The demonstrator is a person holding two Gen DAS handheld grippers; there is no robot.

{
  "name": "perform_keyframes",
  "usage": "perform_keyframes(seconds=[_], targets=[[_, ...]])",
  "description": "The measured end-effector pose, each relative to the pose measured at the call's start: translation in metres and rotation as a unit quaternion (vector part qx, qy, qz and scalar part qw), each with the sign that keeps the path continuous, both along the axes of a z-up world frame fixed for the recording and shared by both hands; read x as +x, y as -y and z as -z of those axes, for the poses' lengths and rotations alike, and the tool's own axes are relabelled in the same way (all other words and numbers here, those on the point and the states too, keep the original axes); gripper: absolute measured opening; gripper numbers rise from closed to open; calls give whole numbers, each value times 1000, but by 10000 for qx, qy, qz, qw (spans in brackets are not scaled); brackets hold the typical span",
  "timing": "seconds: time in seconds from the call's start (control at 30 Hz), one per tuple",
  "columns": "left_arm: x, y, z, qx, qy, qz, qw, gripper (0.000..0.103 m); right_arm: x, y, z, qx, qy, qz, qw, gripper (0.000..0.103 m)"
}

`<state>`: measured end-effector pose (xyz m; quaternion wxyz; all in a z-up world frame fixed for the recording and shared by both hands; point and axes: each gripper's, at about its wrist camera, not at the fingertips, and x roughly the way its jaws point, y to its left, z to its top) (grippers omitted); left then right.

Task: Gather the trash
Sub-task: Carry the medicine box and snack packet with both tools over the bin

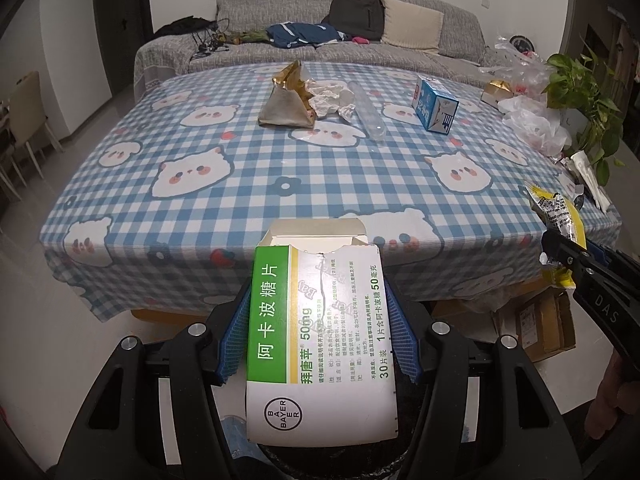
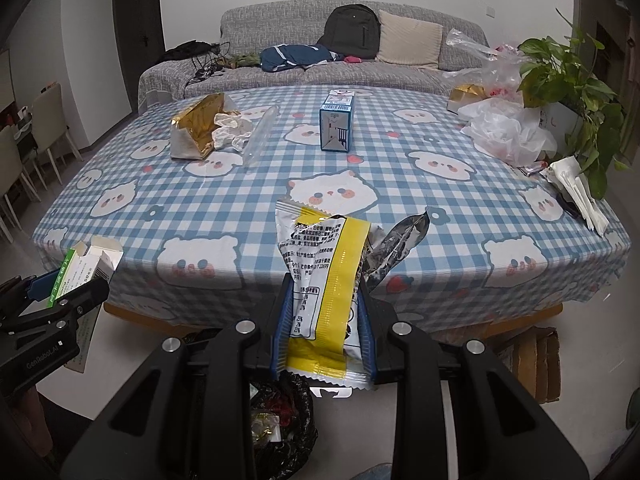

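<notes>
My left gripper [image 1: 318, 300] is shut on a green and white medicine box [image 1: 320, 344], its top flap open, held off the table's near edge. It also shows in the right wrist view [image 2: 86, 268]. My right gripper [image 2: 324, 312] is shut on a yellow and white snack wrapper [image 2: 324, 280], held above a black trash bag [image 2: 280, 424] on the floor. The wrapper also shows in the left wrist view [image 1: 558, 216]. On the table lie a gold foil bag [image 1: 288, 98], crumpled white paper [image 1: 330, 98], a clear plastic sleeve [image 1: 370, 110] and a blue carton [image 1: 436, 106].
The table has a blue checked cloth [image 1: 280, 168]. White plastic bags [image 2: 508, 128], a potted plant [image 2: 572, 92] and paper packets [image 2: 580, 192] crowd its right side. A cardboard box [image 1: 546, 326] sits on the floor under the right edge. A sofa [image 1: 344, 28] stands behind.
</notes>
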<state>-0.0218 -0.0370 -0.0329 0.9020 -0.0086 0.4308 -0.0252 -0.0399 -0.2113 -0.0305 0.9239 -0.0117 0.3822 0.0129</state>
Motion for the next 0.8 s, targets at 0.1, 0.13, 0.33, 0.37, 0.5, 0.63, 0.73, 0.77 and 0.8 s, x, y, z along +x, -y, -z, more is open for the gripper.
perform_keyframes(seconds=[0.1,0.13,0.33,0.37,0.5,0.63,0.73,0.77,0.8], targets=[[-10,-4,2,-17,13,-43,10000,59,-8,-3,3,29,-11,-39,10000,27],[-13,-5,3,-31,15,-71,10000,59,-10,-4,4,39,-19,-52,10000,27],[-27,-11,18,-75,-66,-174,9998,59,-20,-9,13,86,-69,-96,9999,27],[-29,-13,20,-76,-75,-192,9998,59,-22,-10,15,83,-77,-102,9999,27],[-39,-21,29,-131,-118,-276,9995,59,-30,-15,24,53,-112,-150,9998,27],[-43,-22,37,-135,-141,-307,9993,59,-36,-19,38,14,-210,-172,9996,27],[-46,-19,46,-116,-167,-307,9993,59,-38,-21,50,-14,-306,-163,9994,27],[-47,-19,50,-129,-191,-305,9993,59,-39,-22,54,-18,-337,-162,9993,27],[-48,-18,54,-139,-219,-298,9992,59,-40,-23,59,-17,-376,-163,9992,27]])
